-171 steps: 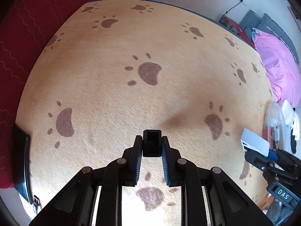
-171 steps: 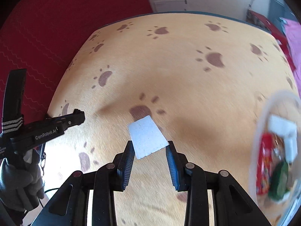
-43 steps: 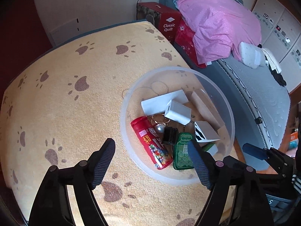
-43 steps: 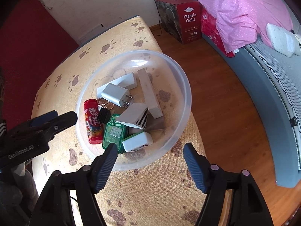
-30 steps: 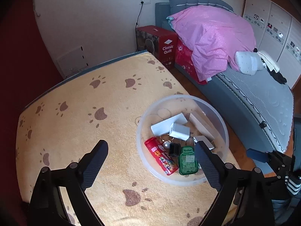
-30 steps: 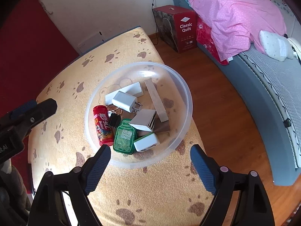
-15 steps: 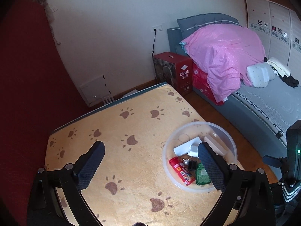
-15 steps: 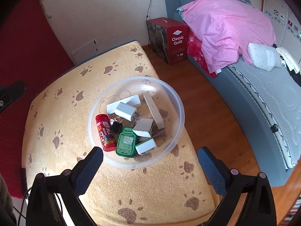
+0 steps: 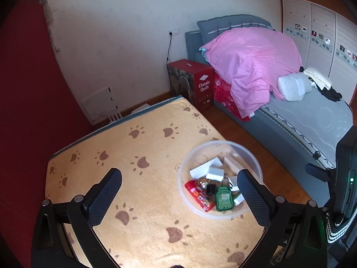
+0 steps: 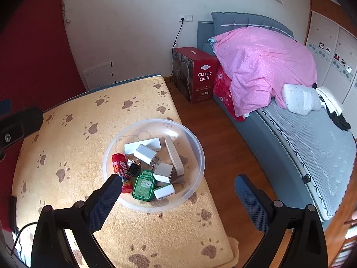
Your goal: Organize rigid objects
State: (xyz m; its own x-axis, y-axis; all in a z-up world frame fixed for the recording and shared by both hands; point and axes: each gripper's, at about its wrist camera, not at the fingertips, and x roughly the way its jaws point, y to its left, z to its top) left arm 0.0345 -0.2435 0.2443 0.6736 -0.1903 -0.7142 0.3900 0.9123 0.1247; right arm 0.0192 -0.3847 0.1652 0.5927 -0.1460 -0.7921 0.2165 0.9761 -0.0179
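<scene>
Only right wrist view shows the bowl [image 10: 196, 147] unblocked by fingers.

White walls [image 10: 133, 22], wooden floor [image 10: 223, 156], grey bed [image 10: 312, 147].

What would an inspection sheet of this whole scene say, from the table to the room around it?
Surface: table under a yellow paw-print cloth.
Job's things: clear plastic bowl holds a red tube, green bottle-shaped tag, white charger, white boxes, a key ring.
Clutter: nothing seen loose on the cloth.
Grippers: left gripper and right gripper both open, empty, raised above the table.
Cables: black cord from the wall socket; thin cable at the table's near left edge.
Surroundings: bed with pink duvet, red Classic Quilt box, wooden floor, wardrobe.
</scene>
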